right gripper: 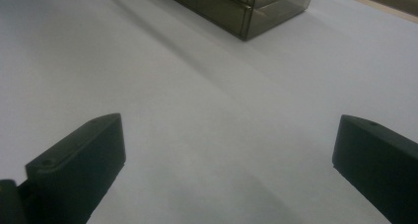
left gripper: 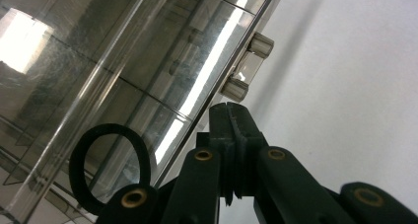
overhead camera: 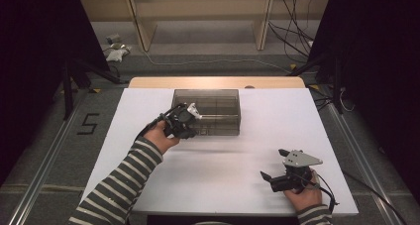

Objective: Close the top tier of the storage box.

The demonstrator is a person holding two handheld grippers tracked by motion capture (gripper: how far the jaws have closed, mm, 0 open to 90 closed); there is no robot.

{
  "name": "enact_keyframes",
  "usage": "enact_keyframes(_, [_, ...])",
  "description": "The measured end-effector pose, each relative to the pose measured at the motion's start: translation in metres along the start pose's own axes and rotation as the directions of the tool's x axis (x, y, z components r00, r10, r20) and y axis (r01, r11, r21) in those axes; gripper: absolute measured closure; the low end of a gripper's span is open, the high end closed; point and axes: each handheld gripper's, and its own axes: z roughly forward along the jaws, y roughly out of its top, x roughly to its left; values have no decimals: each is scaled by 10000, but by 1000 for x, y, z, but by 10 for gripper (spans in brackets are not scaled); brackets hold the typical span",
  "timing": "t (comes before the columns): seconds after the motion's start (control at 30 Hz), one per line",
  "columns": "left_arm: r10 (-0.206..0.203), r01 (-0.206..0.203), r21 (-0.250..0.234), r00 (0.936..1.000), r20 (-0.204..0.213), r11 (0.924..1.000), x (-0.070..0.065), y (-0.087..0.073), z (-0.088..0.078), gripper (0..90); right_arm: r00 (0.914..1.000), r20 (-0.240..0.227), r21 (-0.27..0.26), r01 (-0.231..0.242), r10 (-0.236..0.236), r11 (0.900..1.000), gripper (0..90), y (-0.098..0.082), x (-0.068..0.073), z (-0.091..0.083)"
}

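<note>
A white table [overhead camera: 223, 150] stands in a dim room, with a wooden shelf frame and loose cables on the floor behind it. Toward the back middle of the table sits a smoky clear plastic box [overhead camera: 213, 111] with drawers.

The left gripper [overhead camera: 190, 117] is at the box's front left, and its jaws are pressed together with nothing between them. In the left gripper view the closed tips [left gripper: 227, 116] sit just below a small clear handle [left gripper: 247, 66] on the edge of the box front, near it but not clearly touching. The right gripper [overhead camera: 272, 165] rests low on the table near the front right, well apart from the box, with its jaws wide apart and only bare table between them.

The step in hand looks like working that handle to open a drawer. To do it well, the closed tips should hook squarely behind the handle's bar, not slide off its end, and pull straight out along the drawer's line. The box looks light, so the free right gripper may need to brace it against sliding.
</note>
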Motion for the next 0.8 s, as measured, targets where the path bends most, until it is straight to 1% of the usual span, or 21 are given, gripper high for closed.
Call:
enact_keyframes(0.53, [-250, 247, -135, 9994, -244, 9996, 11, 5, 4, 894, 10000, 9, 3, 16, -16, 10000, 7, 0, 0, 0])
enact_keyframes(0.67, [-355, 349, -180, 9988, -342, 9992, 13, 6, 6, 894, 10000, 16, 0, 15, -15, 10000, 7, 0, 0, 0])
enact_keyframes(0.73, [-470, 464, -177, 9983, -343, 9988, 15, 6, 8, 894, 10000, 13, -5, 10, -10, 10000, 7, 0, 0, -1])
enact_keyframes(0.8, [-496, 488, -167, 9973, -533, 9987, 15, 6, 10, 893, 10000, 12, -21, 14, -14, 10000, 7, 0, 0, -1])
